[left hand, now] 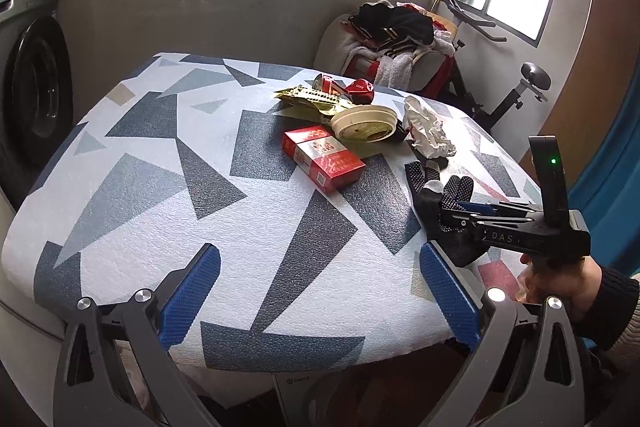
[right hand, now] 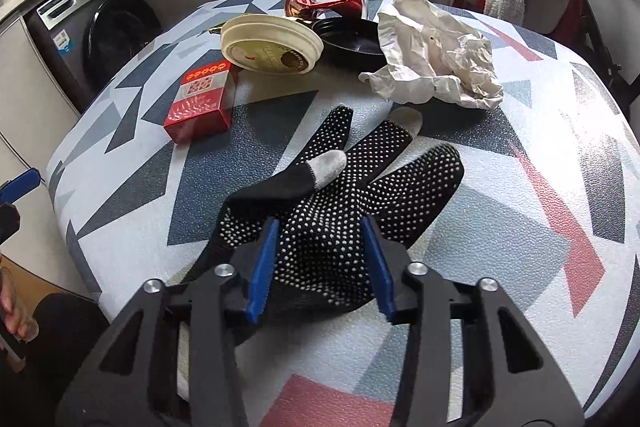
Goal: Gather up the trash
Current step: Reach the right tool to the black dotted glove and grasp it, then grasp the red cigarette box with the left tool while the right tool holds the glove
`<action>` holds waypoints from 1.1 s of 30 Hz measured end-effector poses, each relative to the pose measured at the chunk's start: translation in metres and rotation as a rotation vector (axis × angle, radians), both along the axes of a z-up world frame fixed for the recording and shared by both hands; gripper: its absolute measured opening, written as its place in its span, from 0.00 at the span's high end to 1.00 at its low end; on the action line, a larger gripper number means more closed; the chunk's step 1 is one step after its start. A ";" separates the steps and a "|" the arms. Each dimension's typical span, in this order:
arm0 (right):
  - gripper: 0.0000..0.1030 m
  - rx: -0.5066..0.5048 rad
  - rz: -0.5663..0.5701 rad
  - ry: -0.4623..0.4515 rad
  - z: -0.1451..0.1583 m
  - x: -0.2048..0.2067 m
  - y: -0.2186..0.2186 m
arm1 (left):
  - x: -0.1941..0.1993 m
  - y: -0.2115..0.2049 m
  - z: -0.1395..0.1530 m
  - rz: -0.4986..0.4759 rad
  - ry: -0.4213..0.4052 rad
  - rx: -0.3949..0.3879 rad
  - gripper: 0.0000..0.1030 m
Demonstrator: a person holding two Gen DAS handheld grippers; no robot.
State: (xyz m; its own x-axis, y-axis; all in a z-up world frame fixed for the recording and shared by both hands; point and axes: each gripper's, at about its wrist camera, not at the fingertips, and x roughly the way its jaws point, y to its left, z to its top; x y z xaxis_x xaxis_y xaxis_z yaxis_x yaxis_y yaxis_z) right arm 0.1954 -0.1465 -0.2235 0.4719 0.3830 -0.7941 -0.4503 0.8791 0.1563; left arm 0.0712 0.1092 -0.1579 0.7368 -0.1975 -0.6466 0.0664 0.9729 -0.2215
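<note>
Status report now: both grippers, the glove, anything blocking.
Right gripper shut on black dotted glove at its cuff end. Left gripper open, empty, at table edge. Crumpled paper and red box beyond, clear of the glove.

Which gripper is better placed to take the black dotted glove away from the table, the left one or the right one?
The right gripper. Its blue pads already sit on both sides of the glove, pinching its cuff end. The left gripper is open over bare tablecloth at the near edge, apart from the glove.
</note>
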 end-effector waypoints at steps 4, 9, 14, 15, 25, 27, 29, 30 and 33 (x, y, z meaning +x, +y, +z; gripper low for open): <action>0.87 0.029 0.016 -0.052 0.014 -0.013 -0.011 | 0.017 0.003 -0.005 0.019 0.045 -0.034 0.06; 0.87 0.093 -0.047 -0.142 0.051 -0.019 -0.044 | 0.055 0.002 -0.007 0.047 0.119 -0.138 0.06; 0.87 0.111 -0.084 -0.181 0.069 -0.018 -0.071 | 0.111 -0.012 -0.014 0.073 0.206 -0.162 0.06; 0.87 0.115 -0.089 -0.182 0.070 -0.018 -0.075 | 0.122 -0.018 -0.016 0.072 0.218 -0.134 0.06; 0.87 0.133 -0.117 -0.153 0.058 -0.023 -0.100 | 0.196 -0.042 -0.040 0.155 0.301 0.103 0.06; 0.87 0.132 -0.117 -0.145 0.055 -0.024 -0.102 | 0.204 -0.043 -0.049 0.169 0.323 0.131 0.06; 0.87 0.132 -0.115 -0.140 0.053 -0.026 -0.103 | 0.207 -0.041 -0.057 0.181 0.340 0.150 0.09; 0.87 0.129 -0.112 -0.141 0.052 -0.027 -0.103 | 0.206 -0.040 -0.058 0.179 0.338 0.135 0.11; 0.87 0.116 -0.098 -0.150 0.053 -0.033 -0.102 | 0.202 -0.043 -0.056 0.177 0.327 0.203 0.39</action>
State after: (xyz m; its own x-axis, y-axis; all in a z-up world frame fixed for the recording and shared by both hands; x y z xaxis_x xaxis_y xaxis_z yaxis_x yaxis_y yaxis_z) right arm 0.1625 -0.2482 -0.1709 0.6210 0.4141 -0.6655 -0.3892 0.8999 0.1968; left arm 0.2730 0.0661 -0.2139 0.4973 0.0687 -0.8648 -0.1475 0.9890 -0.0062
